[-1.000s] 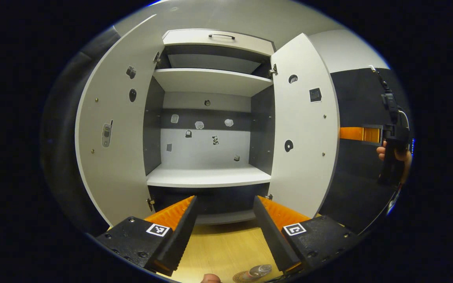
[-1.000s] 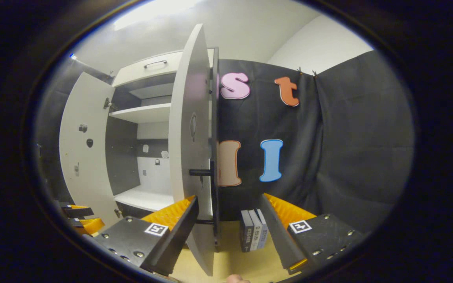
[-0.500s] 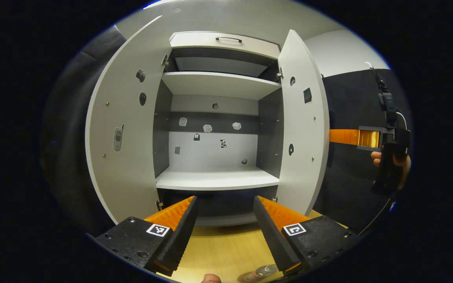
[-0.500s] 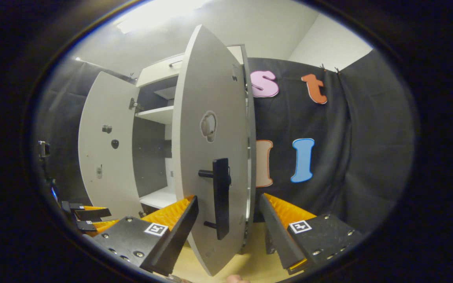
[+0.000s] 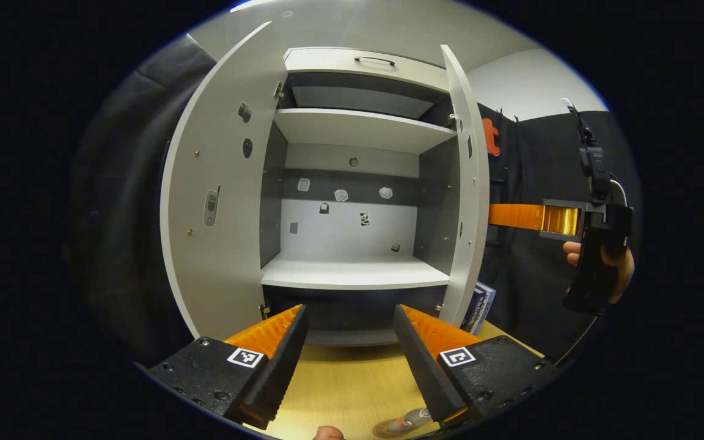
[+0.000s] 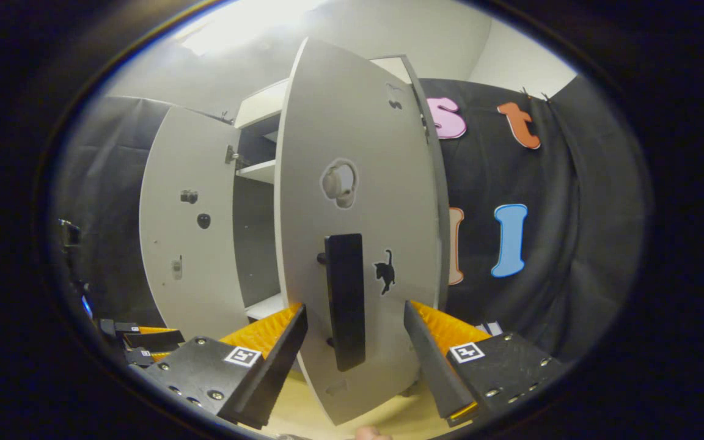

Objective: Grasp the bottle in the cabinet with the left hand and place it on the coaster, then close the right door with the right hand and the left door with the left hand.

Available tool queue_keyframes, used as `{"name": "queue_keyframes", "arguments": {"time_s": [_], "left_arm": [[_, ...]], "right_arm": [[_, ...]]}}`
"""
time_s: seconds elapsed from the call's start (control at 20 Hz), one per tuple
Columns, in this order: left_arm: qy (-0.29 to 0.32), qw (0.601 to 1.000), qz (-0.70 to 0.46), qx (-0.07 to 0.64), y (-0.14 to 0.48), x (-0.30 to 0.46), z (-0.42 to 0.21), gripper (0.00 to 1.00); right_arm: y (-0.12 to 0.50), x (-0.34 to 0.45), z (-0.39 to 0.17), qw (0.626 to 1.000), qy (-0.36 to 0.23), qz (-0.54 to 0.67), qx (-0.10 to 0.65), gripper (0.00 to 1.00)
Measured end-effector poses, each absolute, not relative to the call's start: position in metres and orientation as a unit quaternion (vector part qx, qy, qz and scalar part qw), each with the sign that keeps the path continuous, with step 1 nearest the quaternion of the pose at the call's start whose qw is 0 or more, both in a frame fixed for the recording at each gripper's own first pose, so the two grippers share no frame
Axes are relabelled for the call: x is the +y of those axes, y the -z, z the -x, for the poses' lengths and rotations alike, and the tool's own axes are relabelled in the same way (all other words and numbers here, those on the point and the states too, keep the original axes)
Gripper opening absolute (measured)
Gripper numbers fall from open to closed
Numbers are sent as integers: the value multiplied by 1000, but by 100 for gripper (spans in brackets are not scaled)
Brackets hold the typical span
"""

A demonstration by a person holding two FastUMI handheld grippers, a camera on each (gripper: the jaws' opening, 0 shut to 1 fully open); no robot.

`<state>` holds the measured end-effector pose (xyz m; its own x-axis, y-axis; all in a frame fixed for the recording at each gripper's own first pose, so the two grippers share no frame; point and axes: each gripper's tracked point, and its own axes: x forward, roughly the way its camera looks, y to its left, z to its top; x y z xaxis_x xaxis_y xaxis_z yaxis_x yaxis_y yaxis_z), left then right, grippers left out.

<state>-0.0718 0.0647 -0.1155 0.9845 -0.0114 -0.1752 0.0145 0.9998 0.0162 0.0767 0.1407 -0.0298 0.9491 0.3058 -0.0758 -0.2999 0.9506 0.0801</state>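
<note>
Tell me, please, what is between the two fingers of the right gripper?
In the right gripper view, the black handle of the right door stands between the open fingers of the right gripper, apparently untouched by either.

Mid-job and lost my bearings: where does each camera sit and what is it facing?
Left gripper view: rides the left gripper, facing the open cabinet; the right gripper and a hand show at its right edge.
Right gripper view: rides the right gripper, facing the right door and its handle.
Shared: left door, right door.
</note>
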Motion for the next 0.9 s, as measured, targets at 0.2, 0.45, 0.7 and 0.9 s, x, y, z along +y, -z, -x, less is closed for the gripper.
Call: {"name": "queue_keyframes", "arguments": {"time_s": [0.2, 0.45, 0.7, 0.9], "left_arm": [[-1, 996, -3, 91, 116, 72, 76, 89], [1, 995, 3, 95, 120, 70, 72, 88], [7, 995, 4, 94, 121, 67, 68, 85], [10, 995, 3, 97, 123, 66, 66, 88]], "right_arm": [[32, 145, -73, 986, -159, -33, 45, 93], [32, 144, -72, 986, -160, -32, 46, 96], [33, 142, -71, 986, -157, -29, 48, 96], [34, 142, -74, 986, -157, -31, 48, 93]]}}
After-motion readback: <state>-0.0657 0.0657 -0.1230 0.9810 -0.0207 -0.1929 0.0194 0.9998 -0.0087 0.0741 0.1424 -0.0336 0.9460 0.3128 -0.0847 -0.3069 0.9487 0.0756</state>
